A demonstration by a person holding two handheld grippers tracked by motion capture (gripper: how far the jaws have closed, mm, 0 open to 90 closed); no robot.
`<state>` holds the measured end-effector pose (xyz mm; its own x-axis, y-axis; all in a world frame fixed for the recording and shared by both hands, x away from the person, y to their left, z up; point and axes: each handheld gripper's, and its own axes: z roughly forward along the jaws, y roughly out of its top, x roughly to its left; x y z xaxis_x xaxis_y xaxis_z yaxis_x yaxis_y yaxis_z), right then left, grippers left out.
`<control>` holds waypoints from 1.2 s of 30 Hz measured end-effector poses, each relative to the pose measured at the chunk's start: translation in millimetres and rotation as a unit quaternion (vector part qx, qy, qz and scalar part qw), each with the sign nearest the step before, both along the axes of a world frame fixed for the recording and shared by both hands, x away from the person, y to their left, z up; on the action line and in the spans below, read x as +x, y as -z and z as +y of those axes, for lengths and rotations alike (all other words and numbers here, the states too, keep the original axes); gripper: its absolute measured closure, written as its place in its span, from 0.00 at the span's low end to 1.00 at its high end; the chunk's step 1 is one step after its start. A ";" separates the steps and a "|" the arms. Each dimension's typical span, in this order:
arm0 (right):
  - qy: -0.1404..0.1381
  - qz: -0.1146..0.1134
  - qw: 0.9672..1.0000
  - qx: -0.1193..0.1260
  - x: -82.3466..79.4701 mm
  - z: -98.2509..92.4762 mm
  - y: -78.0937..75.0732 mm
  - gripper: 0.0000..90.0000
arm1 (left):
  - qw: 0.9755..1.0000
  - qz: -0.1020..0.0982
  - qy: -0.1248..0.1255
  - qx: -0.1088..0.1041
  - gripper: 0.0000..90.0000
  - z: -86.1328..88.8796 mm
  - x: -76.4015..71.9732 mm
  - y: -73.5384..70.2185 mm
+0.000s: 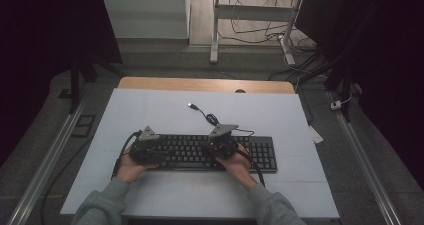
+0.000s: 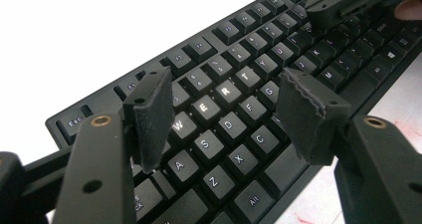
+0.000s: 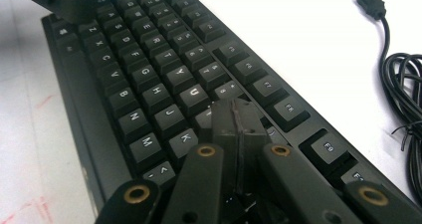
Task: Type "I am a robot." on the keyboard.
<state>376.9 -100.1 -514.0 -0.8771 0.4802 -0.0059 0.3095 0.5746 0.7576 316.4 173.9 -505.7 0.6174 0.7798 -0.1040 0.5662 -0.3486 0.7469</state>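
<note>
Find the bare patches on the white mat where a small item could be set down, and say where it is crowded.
Free: the wide strip of white mat behind the keyboard on the left, and the strip between the keyboard and the near edge. Crowded: the keys, with the left gripper and right gripper over them, and the coiled USB cable behind.

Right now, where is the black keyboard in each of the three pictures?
High view: the keyboard lies across the middle of the white table, under both hands.
Left gripper view: it runs from bottom left to top right, behind the open jaws.
Right gripper view: it runs from top left to bottom right, with the shut jaws over the keys near K.
Shared landmark: the letter rows; the G key shows in both gripper views.
</note>
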 end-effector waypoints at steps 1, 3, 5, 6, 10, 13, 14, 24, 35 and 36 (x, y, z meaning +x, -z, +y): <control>0.001 0.000 1.000 -0.002 0.6 0.7 0.6 0.99 | 1.000 0.000 0.000 0.000 0.44 0.0 0.0 0.0; 0.002 0.001 1.000 -0.008 1.3 1.7 1.5 0.99 | 1.000 0.000 0.000 0.000 0.44 0.0 -0.1 0.0; 0.001 0.002 1.000 -0.007 1.8 2.4 1.5 0.99 | 1.000 0.000 0.000 0.000 0.44 0.0 -0.1 0.1; 0.002 0.003 1.000 -0.009 1.9 2.9 1.3 0.99 | 1.000 0.000 0.000 0.001 0.44 -0.2 -0.1 0.1; 0.005 0.010 1.000 -0.017 2.7 4.6 2.6 0.99 | 1.000 0.000 0.000 0.001 0.44 -0.6 -0.3 0.3; 0.004 0.002 1.000 -0.018 1.3 4.3 1.1 0.99 | 1.000 -0.002 0.001 0.001 0.43 -0.3 -0.5 -0.2; 0.003 -0.003 1.000 -0.013 0.3 3.6 -0.4 0.99 | 1.000 -0.002 0.001 0.002 0.44 0.0 -0.6 -0.4; 0.019 -0.014 1.000 0.019 -7.2 -20.0 -10.5 0.99 | 1.000 -0.004 -0.002 0.000 0.44 2.3 -1.1 -1.0; 0.044 -0.022 0.998 0.030 -26.7 -72.1 -19.0 0.87 | 1.000 -0.005 -0.003 0.003 0.43 2.3 -1.2 -1.0; 0.048 -0.024 0.998 0.032 -28.9 -77.3 -19.5 0.84 | 1.000 -0.005 -0.003 0.004 0.43 2.3 -1.2 -0.8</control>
<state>348.0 -177.4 -494.6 -0.8260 0.5635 -0.0140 0.3232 0.4939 0.8072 315.2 176.1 -504.9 0.6135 0.7843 -0.0922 0.5614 -0.3512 0.7493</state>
